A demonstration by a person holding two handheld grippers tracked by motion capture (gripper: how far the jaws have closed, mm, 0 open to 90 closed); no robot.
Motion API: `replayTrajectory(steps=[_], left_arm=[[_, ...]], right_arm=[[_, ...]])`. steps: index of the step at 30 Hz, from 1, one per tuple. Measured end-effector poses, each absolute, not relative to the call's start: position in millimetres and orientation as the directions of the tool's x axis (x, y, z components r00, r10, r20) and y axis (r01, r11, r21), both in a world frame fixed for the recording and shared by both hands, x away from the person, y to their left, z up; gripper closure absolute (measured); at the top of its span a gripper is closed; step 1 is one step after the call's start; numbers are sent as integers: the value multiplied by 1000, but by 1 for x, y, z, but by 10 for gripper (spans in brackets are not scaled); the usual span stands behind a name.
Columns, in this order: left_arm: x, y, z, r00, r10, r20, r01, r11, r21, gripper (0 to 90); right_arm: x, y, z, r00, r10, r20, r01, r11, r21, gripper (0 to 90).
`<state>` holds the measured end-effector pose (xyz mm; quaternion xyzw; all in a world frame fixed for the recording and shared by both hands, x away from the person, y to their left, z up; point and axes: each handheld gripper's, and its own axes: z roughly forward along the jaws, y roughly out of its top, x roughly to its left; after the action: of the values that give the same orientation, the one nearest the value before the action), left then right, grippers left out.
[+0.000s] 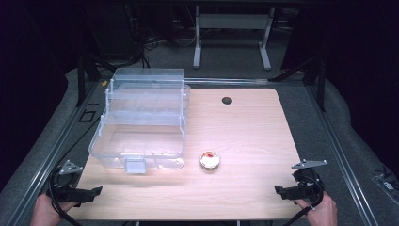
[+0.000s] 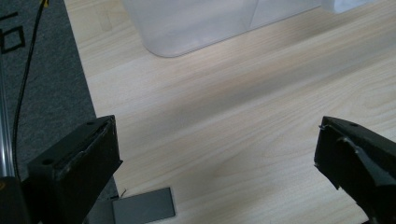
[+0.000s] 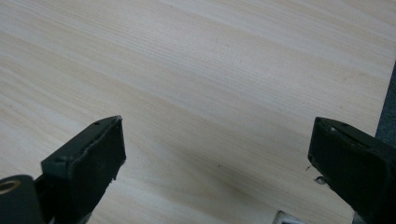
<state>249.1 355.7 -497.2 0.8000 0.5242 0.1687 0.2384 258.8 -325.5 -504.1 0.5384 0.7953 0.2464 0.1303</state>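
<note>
The rectangular tabletop (image 1: 244, 141) is pale wood with fine streaked grain. The tiered plastic storage box (image 1: 141, 122) is clear and colourless. The small round cup (image 1: 210, 160) is cream with a red spot on top. Both grippers (image 1: 75, 193) (image 1: 294, 192) are black, each carrying a grey plate.

- A tiered box (image 1: 141, 120) stands on the bench (image 1: 244, 127), left of centre.
- A small cup (image 1: 210, 160) sits just right of the box's front corner.
- Left tool (image 1: 96, 191) and right tool (image 1: 278, 190) flank the near edge, well apart.
</note>
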Motion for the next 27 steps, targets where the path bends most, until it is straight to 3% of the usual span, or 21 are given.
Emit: replayTrajectory(steps=[27], left_arm=[[259,346,-497,429,903,8,765,-369,528,0]], right_arm=[[286,-280,-487,-490,870,47,782,415,465,26]])
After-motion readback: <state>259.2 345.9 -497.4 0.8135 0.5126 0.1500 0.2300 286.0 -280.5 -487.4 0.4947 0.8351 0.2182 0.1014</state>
